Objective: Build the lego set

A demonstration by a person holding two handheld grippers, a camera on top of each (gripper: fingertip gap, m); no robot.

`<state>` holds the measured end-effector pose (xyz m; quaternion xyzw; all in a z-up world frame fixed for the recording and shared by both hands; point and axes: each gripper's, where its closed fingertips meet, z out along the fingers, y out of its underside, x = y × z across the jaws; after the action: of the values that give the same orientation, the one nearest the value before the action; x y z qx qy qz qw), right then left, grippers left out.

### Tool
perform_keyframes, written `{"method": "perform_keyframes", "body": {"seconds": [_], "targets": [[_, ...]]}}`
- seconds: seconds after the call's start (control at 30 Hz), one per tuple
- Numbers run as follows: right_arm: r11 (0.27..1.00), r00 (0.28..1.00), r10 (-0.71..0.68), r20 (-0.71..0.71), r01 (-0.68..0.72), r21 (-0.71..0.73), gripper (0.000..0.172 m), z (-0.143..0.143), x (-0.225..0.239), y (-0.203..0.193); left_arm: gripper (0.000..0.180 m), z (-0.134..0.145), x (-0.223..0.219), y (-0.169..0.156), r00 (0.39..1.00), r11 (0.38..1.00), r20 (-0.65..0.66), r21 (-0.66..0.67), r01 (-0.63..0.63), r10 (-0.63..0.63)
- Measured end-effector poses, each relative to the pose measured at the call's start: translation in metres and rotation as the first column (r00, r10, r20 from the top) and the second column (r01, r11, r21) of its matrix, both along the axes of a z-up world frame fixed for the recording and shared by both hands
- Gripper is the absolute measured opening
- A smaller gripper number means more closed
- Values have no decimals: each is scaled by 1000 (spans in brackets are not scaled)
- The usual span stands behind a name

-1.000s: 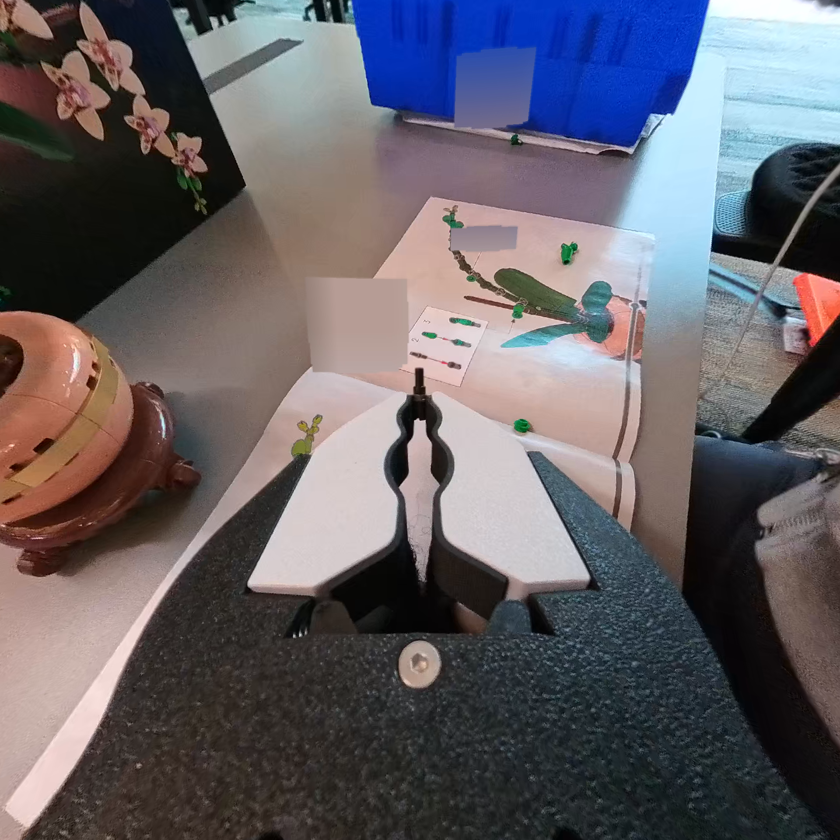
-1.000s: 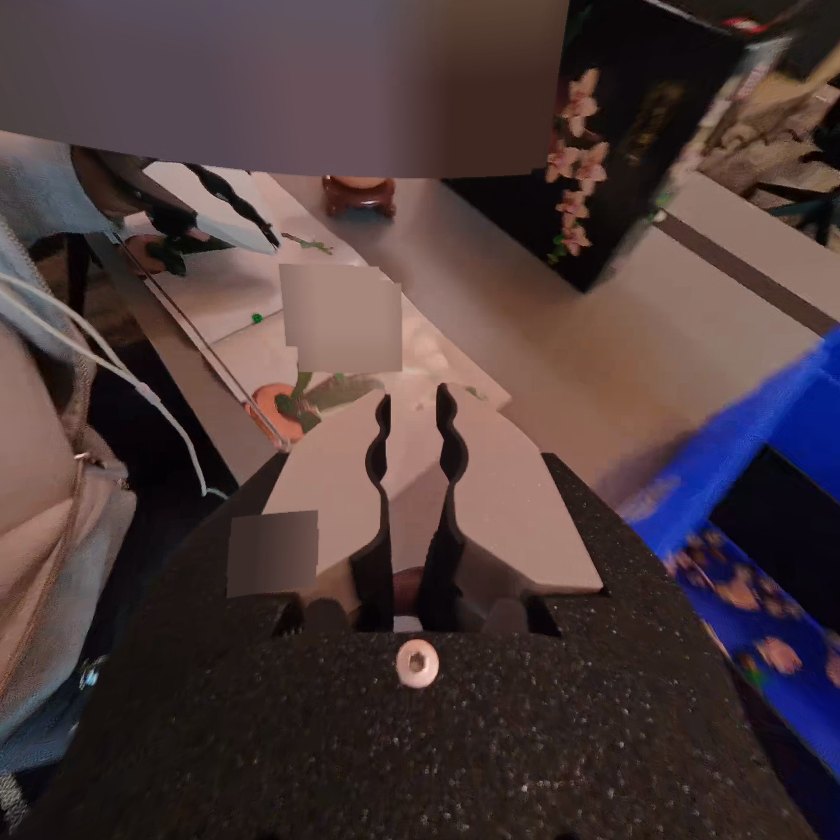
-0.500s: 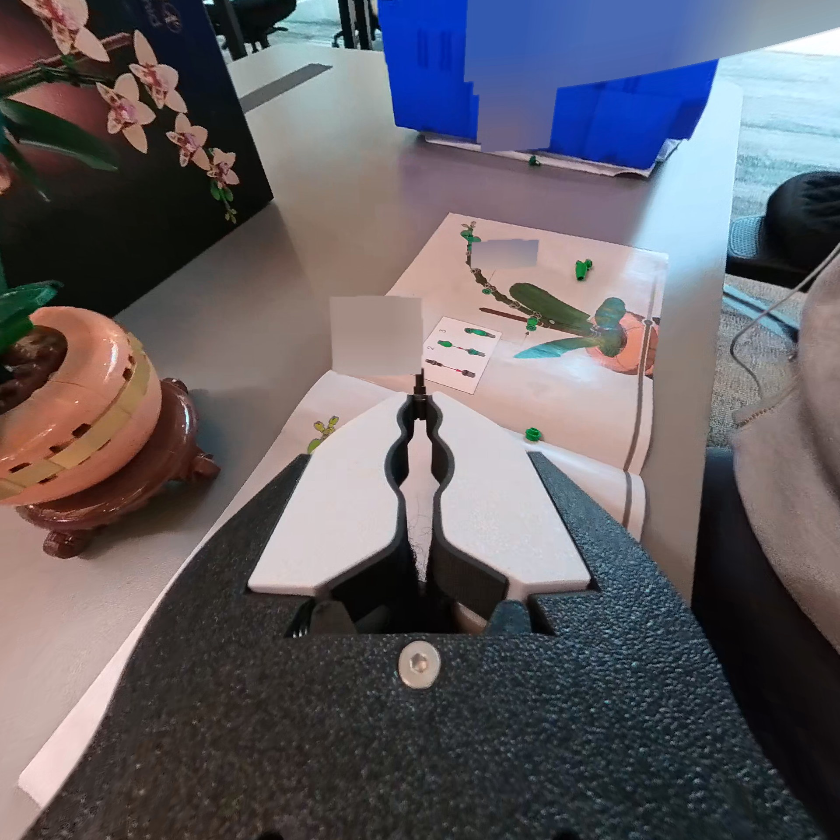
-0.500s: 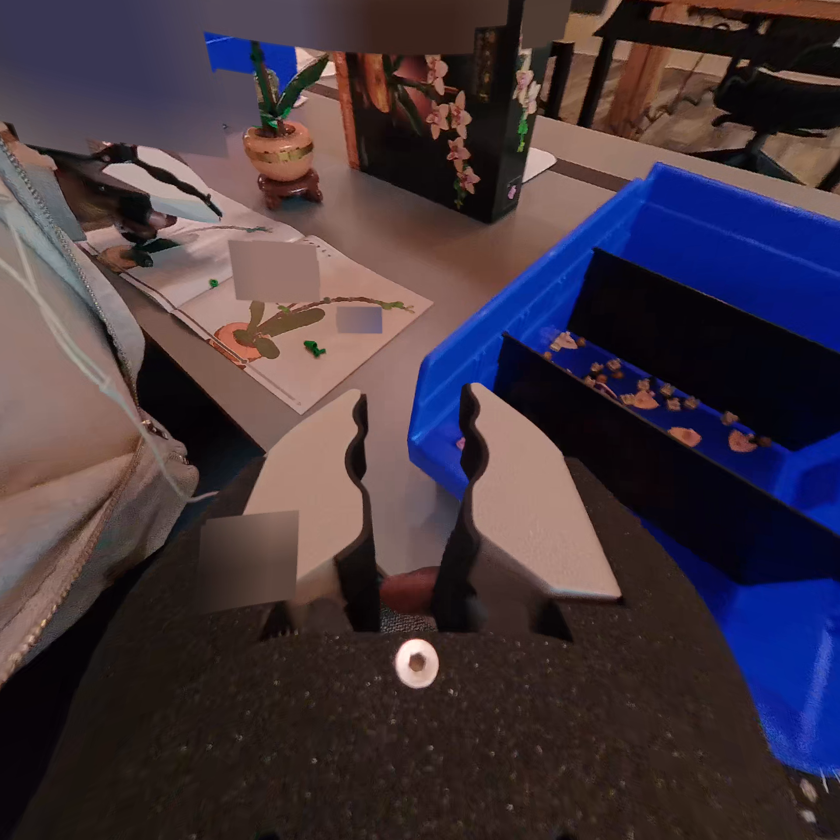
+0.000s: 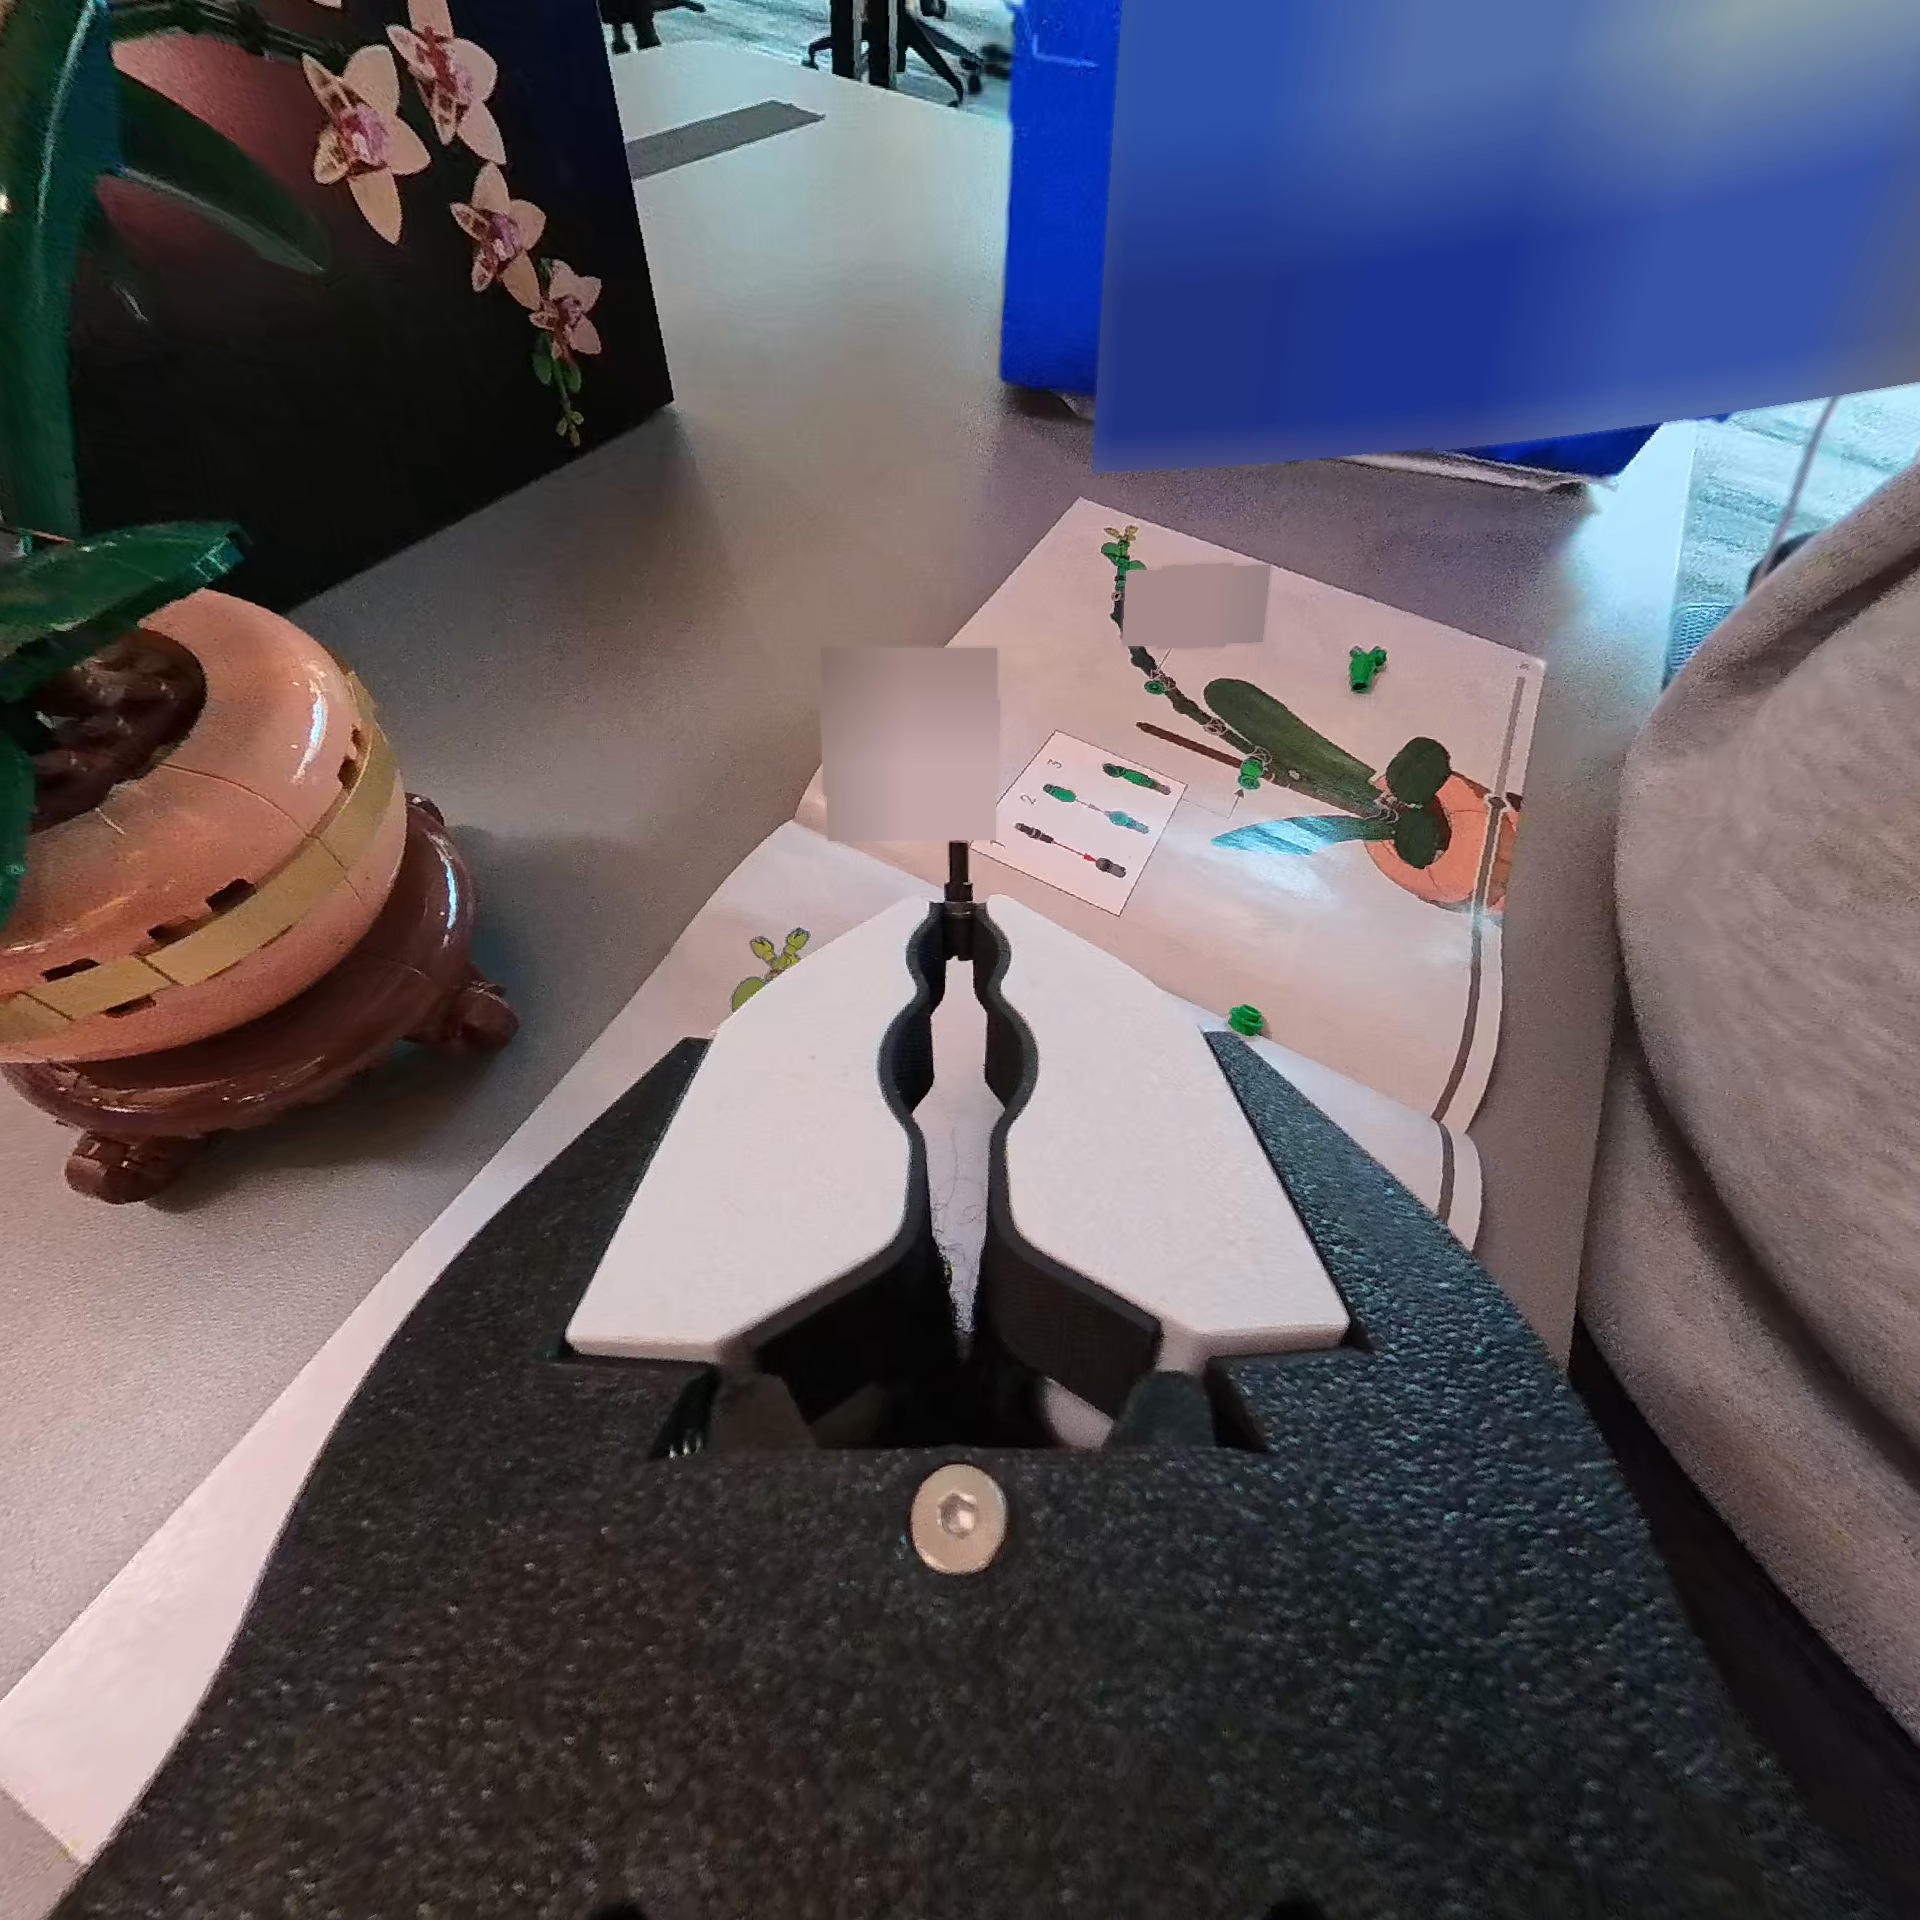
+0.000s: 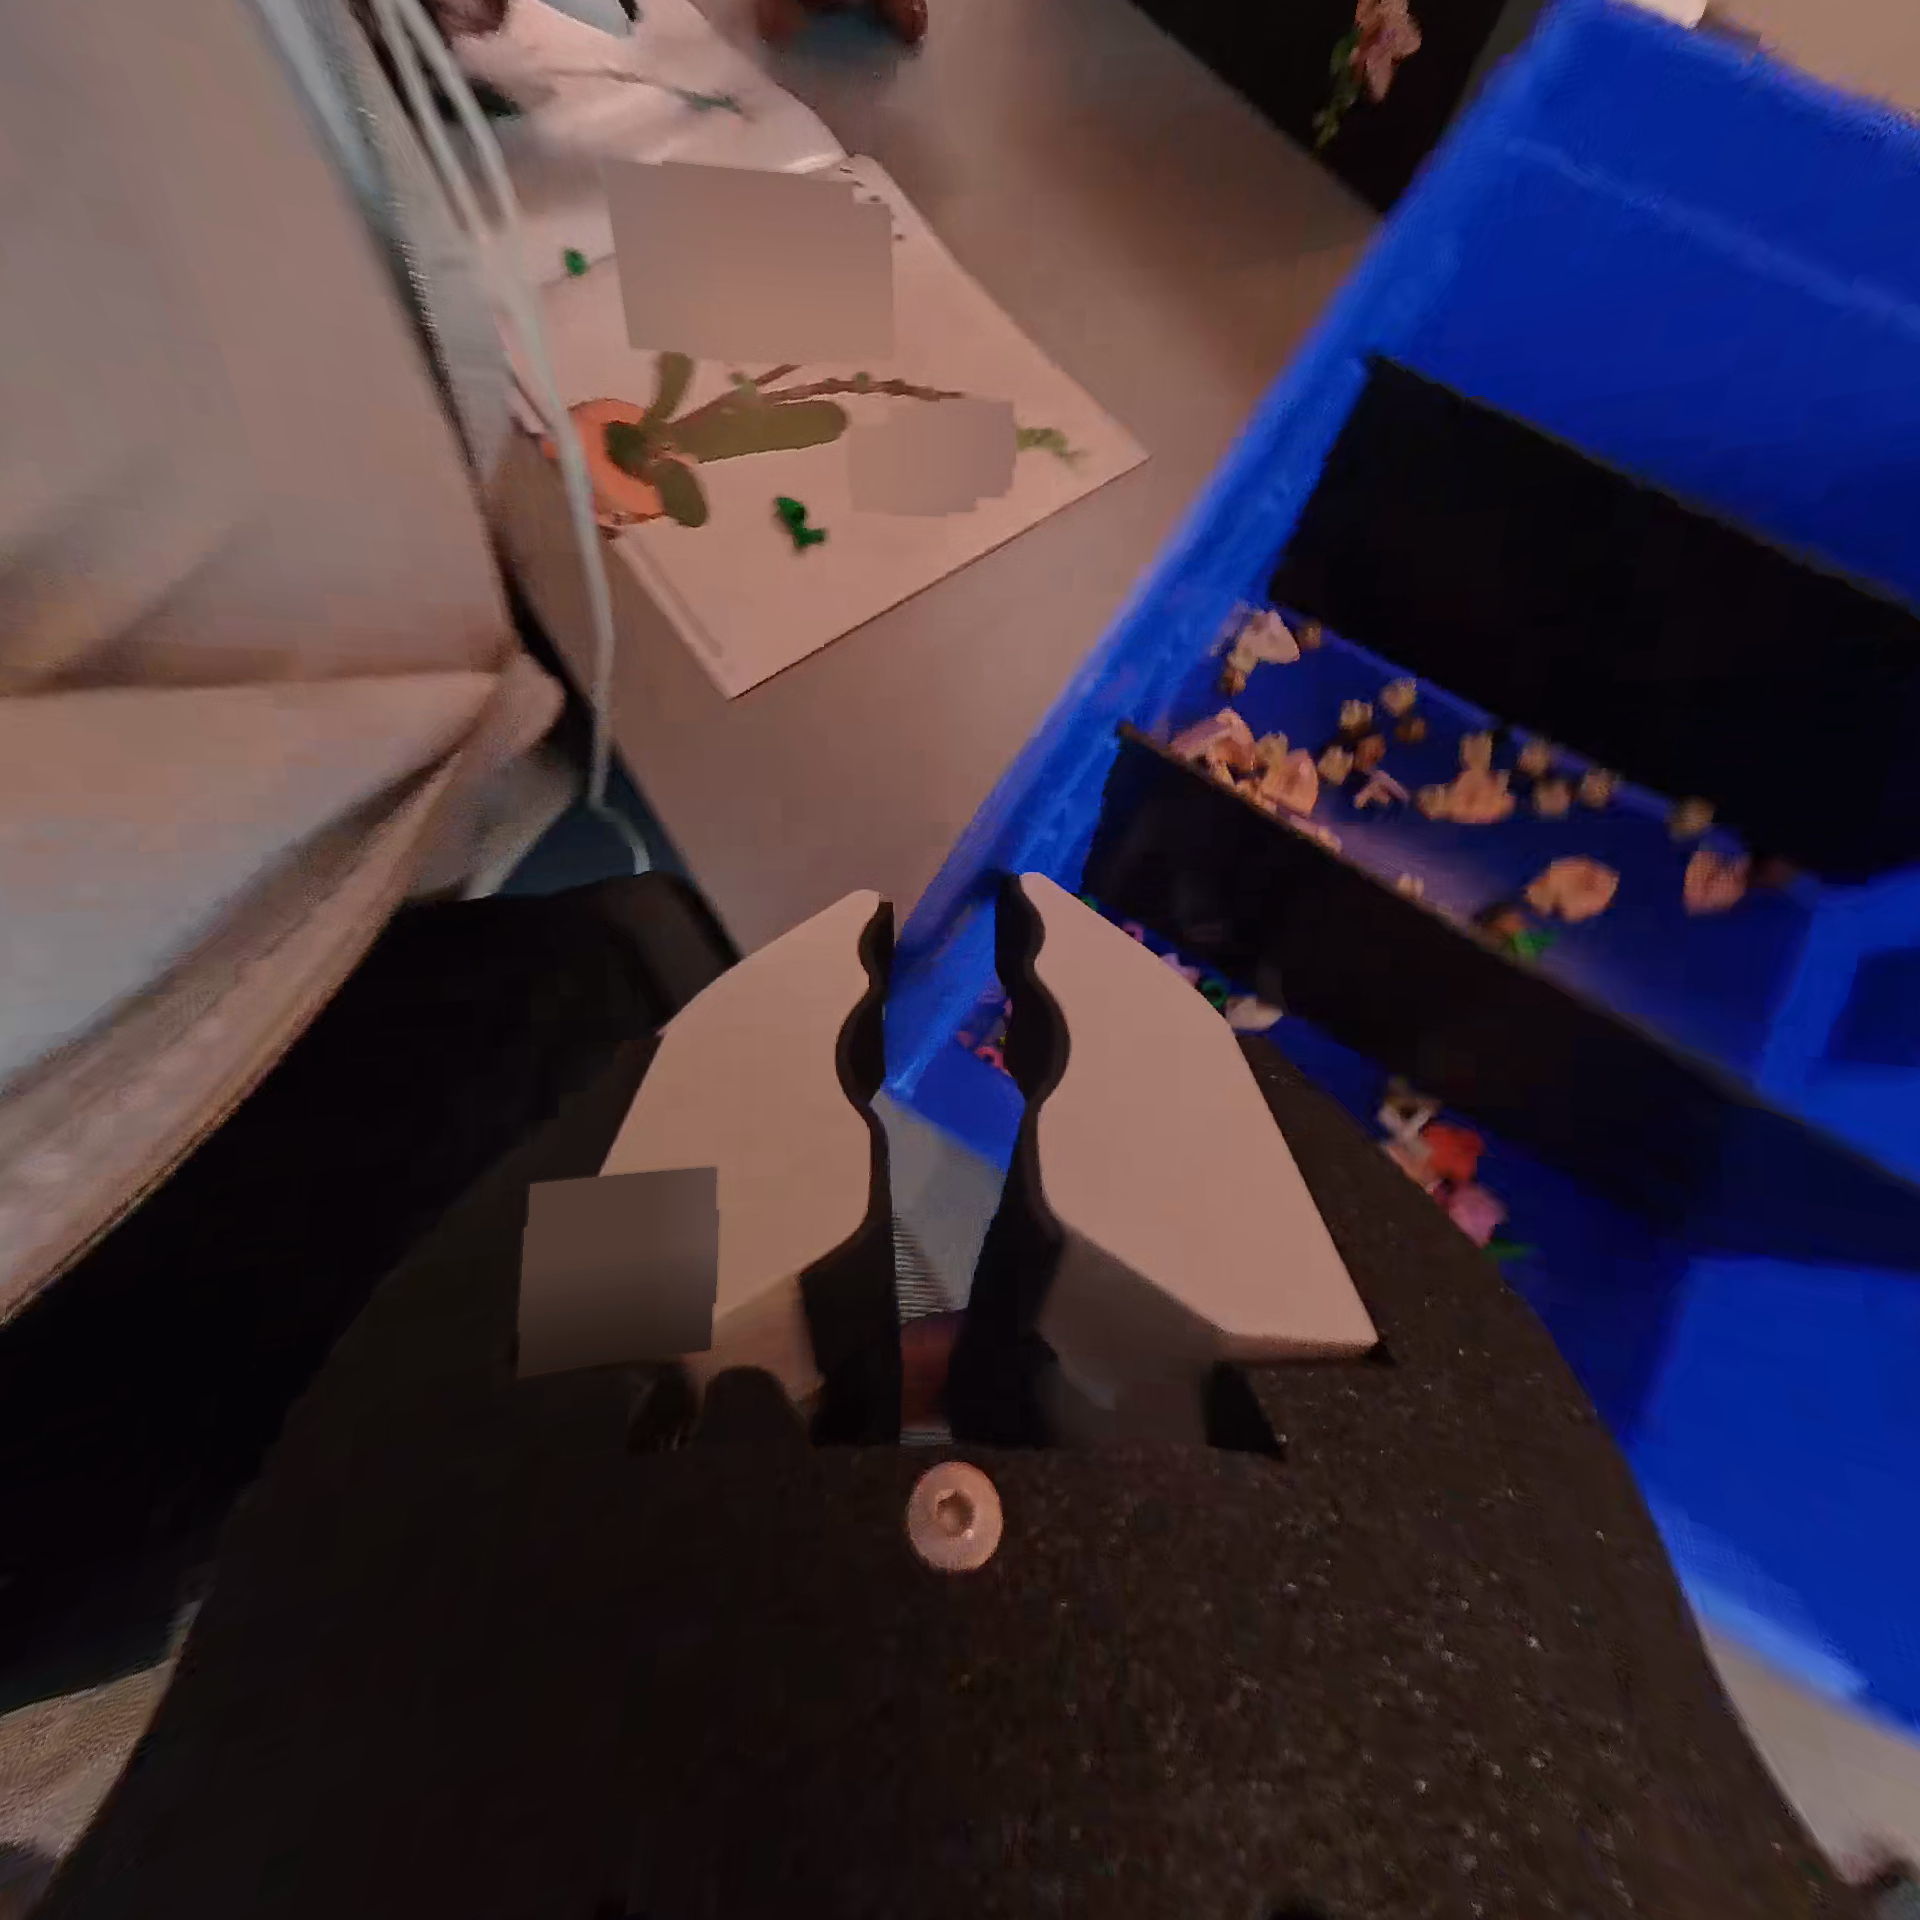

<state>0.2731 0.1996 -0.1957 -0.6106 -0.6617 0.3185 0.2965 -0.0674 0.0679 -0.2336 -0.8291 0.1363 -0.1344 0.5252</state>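
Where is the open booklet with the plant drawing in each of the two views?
Left wrist view: booklet lies on the table, centre to right, under the tongs.
Right wrist view: booklet at upper centre, left of the blue bin.
Shared landmark: the drawn orange pot.

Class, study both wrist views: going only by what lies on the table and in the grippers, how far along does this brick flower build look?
Done: the pink brick pot on its brown stand is built, with green leaves. In hand: the left gripper pinches a small black pin over the open instruction booklet; the right gripper is open with nothing in it, above the blue parts bin's rim. Left: loose green pieces on the booklet and pale pieces in the bin lie unused.
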Motion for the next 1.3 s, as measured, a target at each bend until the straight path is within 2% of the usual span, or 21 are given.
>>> {"method": "perform_keyframes", "body": {"seconds": [0.13, 0.37, 0.5, 0.63, 0.7, 0.9, 1.13, 1.3], "targets": [[991, 1000, -27, -10, 26, -128, 12, 0, 21, -5, 3, 0, -1, 1, 1000, 1000, 20, -9, 3, -3], [983, 999, -3, -47, -6, -182, 17, 1, 2, -18, 3, 1, -1, 0, 999, 1000, 32, -3, 8, -8], [991, 995, -26, -92, 14, -130, 18, 1, -21, -24, 3, 5, -2, -1, 998, 1000, 61, 17, 14, -15], [995, 983, -103, -154, 103, -8, 18, 2, -47, -24, 3, 10, -4, -1, 996, 999, 85, 50, 9, -13], [992, 979, -108, -173, 118, 50, 18, 4, -44, -26, 3, 12, -4, -2, 996, 998, 83, 68, 9, -14], [986, 943, -156, -295, 165, 6, 12, 28, -18, -28, 4, 13, -1, -4, 998, 996, 59, 90, 27, -32], [986, 976, -157, -153, 164, 38, 9, -1, -10, -30, 4, 13, 1, -4, 999, 995, 38, 90, 32, -36], [992, 984, -115, -138, 121, 35, 9, -10, -17, -34, 4, 10, 1, -3, 999, 996, 26, 77, 37, -39]]}}
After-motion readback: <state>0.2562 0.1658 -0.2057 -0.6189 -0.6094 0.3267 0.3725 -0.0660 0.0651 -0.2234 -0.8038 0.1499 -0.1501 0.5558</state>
